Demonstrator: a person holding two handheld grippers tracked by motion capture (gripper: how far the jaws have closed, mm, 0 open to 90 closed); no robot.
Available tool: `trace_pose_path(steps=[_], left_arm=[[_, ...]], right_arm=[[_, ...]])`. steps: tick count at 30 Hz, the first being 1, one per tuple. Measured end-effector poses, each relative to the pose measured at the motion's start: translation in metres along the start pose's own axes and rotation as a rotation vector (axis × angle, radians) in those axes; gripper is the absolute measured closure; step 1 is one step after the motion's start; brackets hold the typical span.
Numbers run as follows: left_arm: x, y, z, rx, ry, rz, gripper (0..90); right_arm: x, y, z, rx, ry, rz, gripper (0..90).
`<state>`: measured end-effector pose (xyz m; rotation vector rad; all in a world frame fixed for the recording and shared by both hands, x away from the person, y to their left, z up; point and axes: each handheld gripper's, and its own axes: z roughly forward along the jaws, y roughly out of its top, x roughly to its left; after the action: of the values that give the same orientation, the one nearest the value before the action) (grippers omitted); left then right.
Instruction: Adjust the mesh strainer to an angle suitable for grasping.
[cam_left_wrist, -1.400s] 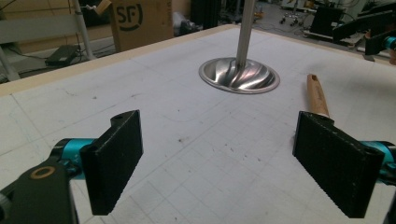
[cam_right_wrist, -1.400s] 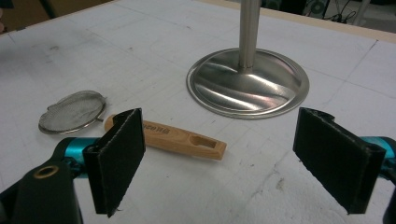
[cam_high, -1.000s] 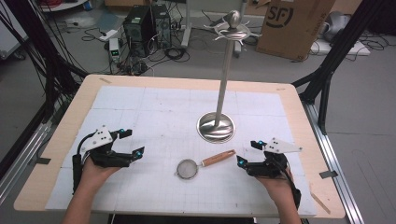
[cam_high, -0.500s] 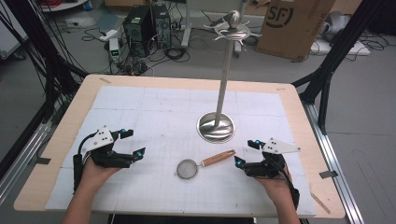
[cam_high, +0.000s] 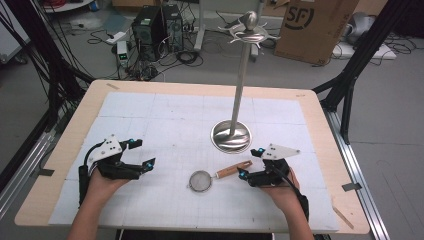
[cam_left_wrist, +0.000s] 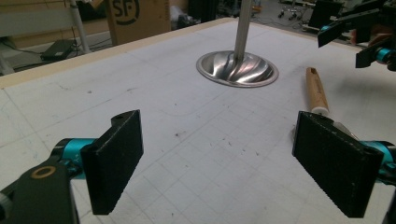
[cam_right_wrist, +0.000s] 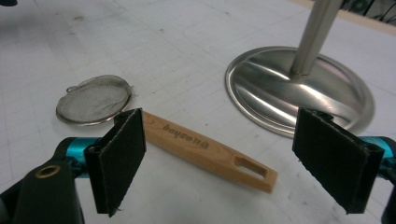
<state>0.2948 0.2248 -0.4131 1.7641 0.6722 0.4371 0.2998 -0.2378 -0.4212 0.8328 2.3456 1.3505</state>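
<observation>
A small mesh strainer (cam_high: 201, 180) with a wooden handle (cam_high: 234, 169) lies flat on the white mat, handle pointing right and away. My right gripper (cam_high: 249, 163) is open just right of the handle's end. In the right gripper view its jaws straddle the handle (cam_right_wrist: 205, 149) with wide gaps on both sides, the mesh bowl (cam_right_wrist: 93, 99) at the left. My left gripper (cam_high: 143, 154) rests open at the mat's left, nothing between its jaws (cam_left_wrist: 224, 158). Its view shows the handle (cam_left_wrist: 316, 89) beyond one jaw.
A tall steel stand (cam_high: 242, 75) with hooks at its top rises from a round base (cam_high: 231, 136) just behind the strainer. A white gridded mat (cam_high: 165, 120) covers the wooden table. Boxes, cables and computer cases sit on the floor beyond.
My right gripper has edged left, closer to the wooden handle's end. The left gripper and the strainer have stayed put.
</observation>
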Motion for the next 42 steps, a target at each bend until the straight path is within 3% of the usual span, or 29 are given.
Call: trace_pose_path(steps=[3, 7, 12, 16, 25, 31, 37, 42], left_arm=[[0.000, 0.000, 0.000, 0.000, -0.001, 0.001, 16.9], [0.001, 0.000, -0.001, -0.001, 0.000, 0.002, 16.9], [0.000, 0.000, 0.000, 0.004, -0.001, -0.001, 17.0], [0.001, 0.000, -0.001, 0.007, -0.001, -0.004, 17.1], [0.001, 0.000, 0.000, 0.009, 0.001, -0.003, 17.1], [0.001, 0.000, 0.000, 0.009, 0.001, -0.005, 17.1], [0.001, 0.000, 0.000, 0.009, 0.000, -0.004, 17.2], [0.001, -0.001, 0.000, 0.013, 0.004, -0.004, 17.2]], right_arm=[[-0.001, 0.008, 0.013, 0.043, -0.001, -0.002, 21.9], [-0.001, 0.016, 0.022, 0.052, -0.014, -0.019, 31.5], [-0.003, 0.016, 0.028, 0.105, -0.052, 0.009, 51.9], [-0.007, 0.013, 0.030, 0.161, -0.048, 0.030, 61.7], [-0.010, 0.008, 0.031, 0.217, -0.039, 0.054, 68.2], [-0.001, 0.003, 0.027, 0.253, -0.013, 0.039, 67.4], [0.005, 0.010, 0.017, 0.182, 0.009, 0.044, 63.5], [0.017, 0.013, 0.017, 0.187, 0.058, 0.032, 56.1]])
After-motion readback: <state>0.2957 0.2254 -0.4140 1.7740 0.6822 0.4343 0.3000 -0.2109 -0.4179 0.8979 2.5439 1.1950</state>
